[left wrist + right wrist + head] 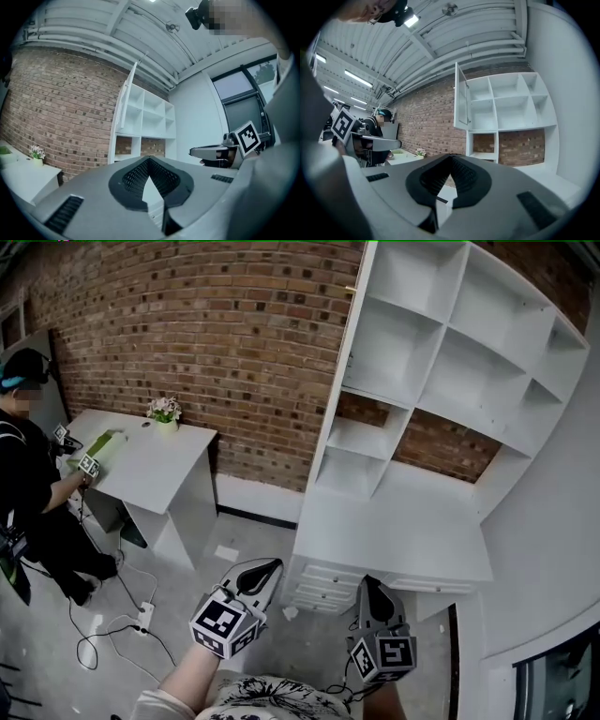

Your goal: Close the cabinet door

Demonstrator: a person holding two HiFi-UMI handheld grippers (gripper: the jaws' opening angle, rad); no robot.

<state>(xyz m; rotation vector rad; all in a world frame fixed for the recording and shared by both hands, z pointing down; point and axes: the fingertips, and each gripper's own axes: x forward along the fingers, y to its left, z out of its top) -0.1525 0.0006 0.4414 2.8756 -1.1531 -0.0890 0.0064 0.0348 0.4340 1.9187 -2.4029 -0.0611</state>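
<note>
The white cabinet [441, 352] with open shelf cells stands against the brick wall at the right. Its door [349, 324] on the upper left cell stands swung out, edge-on in the head view. The same door [125, 101] shows in the left gripper view, and as the open door [461, 98] in the right gripper view. My left gripper [262, 573] and right gripper [372, 592] are held level side by side, well short of the cabinet. The left gripper [149, 159] and the right gripper [451, 157] are both shut with nothing between the jaws.
A white counter [394, 531] with drawers [323, 582] juts out below the shelves. At the left stands a white desk [150, 460] with a flower pot [165, 411], and a person [28, 474] in black works there. A power strip [144, 615] and cables lie on the floor.
</note>
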